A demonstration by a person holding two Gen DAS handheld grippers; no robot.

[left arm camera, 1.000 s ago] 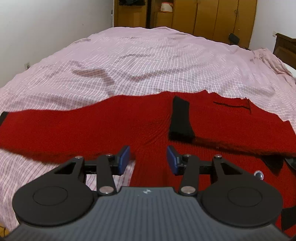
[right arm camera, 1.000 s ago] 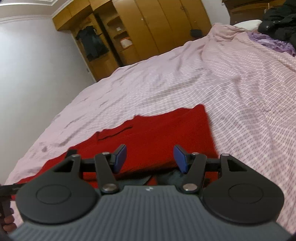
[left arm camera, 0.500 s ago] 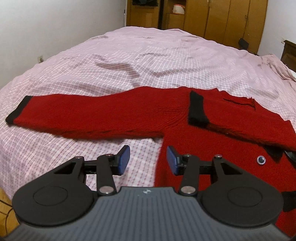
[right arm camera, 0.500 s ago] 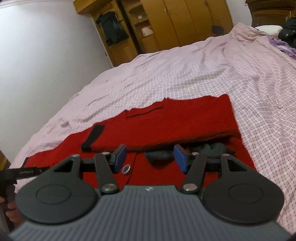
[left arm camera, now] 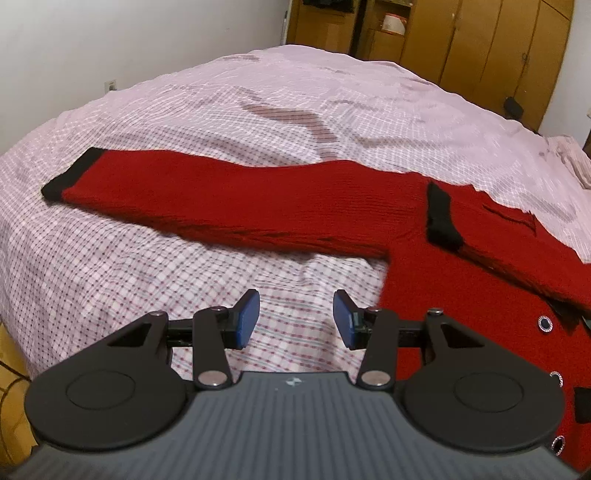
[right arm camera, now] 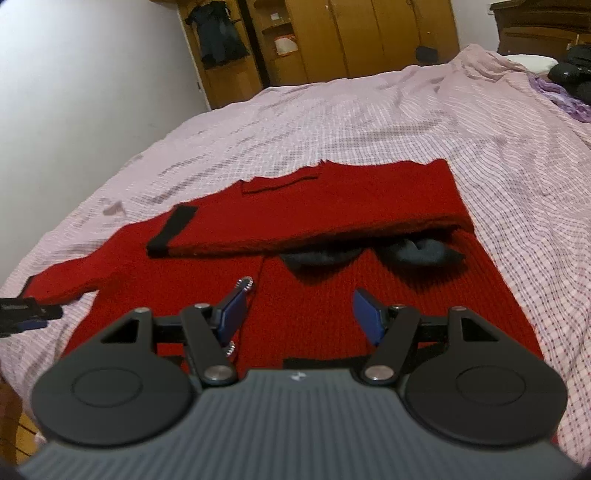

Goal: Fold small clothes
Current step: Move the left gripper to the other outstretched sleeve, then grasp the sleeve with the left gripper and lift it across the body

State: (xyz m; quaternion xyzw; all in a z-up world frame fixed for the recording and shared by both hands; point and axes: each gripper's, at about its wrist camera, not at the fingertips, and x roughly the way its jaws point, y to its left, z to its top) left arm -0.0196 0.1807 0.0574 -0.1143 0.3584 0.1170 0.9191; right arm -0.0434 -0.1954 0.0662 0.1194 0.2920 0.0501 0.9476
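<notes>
A red knit cardigan (left arm camera: 461, 295) with black cuffs and silver buttons lies flat on the bed. In the left wrist view one sleeve (left arm camera: 221, 206) stretches out to the left, ending in a black cuff (left arm camera: 70, 177). The other sleeve (right arm camera: 332, 214) is folded across the chest, its black cuff (right arm camera: 171, 229) at the left. My left gripper (left arm camera: 295, 319) is open and empty above the sheet, just below the stretched sleeve. My right gripper (right arm camera: 299, 310) is open and empty above the cardigan's front (right arm camera: 314, 295). A dark collar (right arm camera: 417, 251) shows under the folded sleeve.
The bed is covered by a pink checked sheet (left arm camera: 258, 92), wrinkled in places. Wooden wardrobes (right arm camera: 369, 33) stand beyond the bed. Dark clothes and a purple cloth (right arm camera: 565, 88) lie at the far right. The left gripper's body (right arm camera: 22, 310) shows at the left edge.
Both grippers have pulled back and away from the cardigan. The left view has swung left, so the whole outstretched sleeve and its cuff now show. Both stay open.
</notes>
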